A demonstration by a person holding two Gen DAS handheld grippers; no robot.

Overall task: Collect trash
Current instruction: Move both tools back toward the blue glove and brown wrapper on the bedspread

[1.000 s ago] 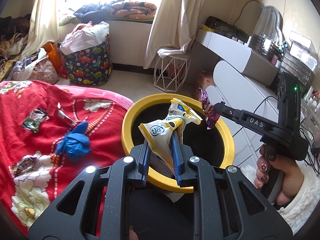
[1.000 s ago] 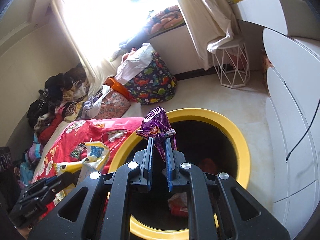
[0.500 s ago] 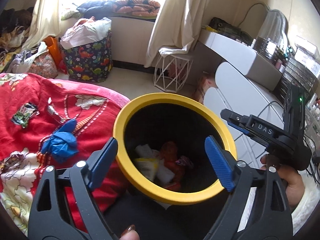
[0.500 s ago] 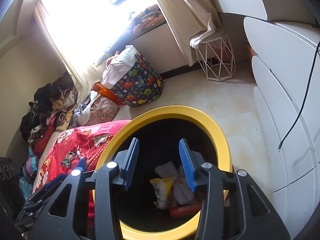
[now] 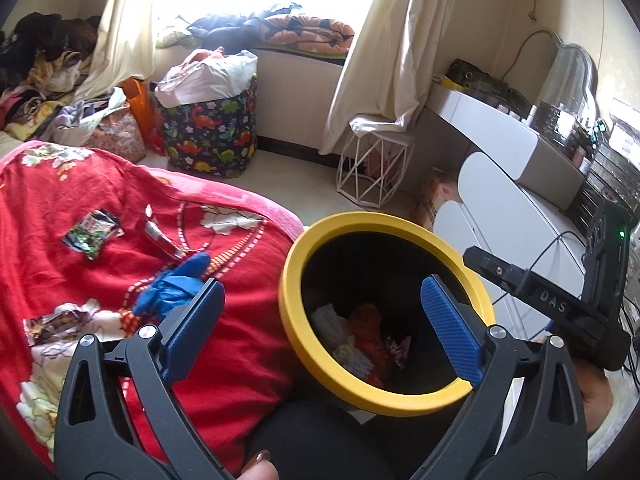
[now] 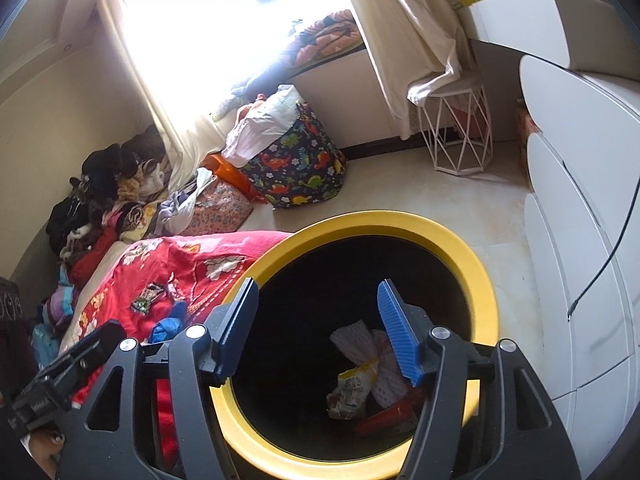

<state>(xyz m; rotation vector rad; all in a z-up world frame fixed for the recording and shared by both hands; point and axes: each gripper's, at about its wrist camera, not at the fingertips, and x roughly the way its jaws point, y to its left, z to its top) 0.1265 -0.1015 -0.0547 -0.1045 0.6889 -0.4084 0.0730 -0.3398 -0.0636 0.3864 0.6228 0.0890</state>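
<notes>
Left tool (image 5: 320, 320): angled downward over the near-left rim of the yellow-rimmed bin (image 5: 288, 304). Its jaws have just been opening and now stand spread wide, released, with nothing between them. The left blue pad sits above the red blanket (image 5: 100, 208); the right pad sits over the bin mouth. A fingertip of the holding hand (image 5: 256, 468) shows at the bottom edge.

Trash on the blanket, left to right: a torn wrapper (image 5: 44, 326) near the left edge, a green printed wrapper (image 5: 93, 232), a small red foil wrapper (image 5: 162, 240) and a crumpled blue glove (image 5: 172, 290) just beside the left pad.

Bin contents: white netting, orange and purple wrappers lie at the bottom (image 5: 360, 340); the right wrist view adds a yellow snack bag (image 6: 354, 388).

Right tool (image 6: 316, 328): also angled downward, centred over the bin opening. Its jaws have just been opening and stand partly apart, released, gripping nothing.

Clearance: bare floor (image 6: 400, 184) lies beyond the bin; white drawers (image 6: 580, 240) stand close on the right.
</notes>
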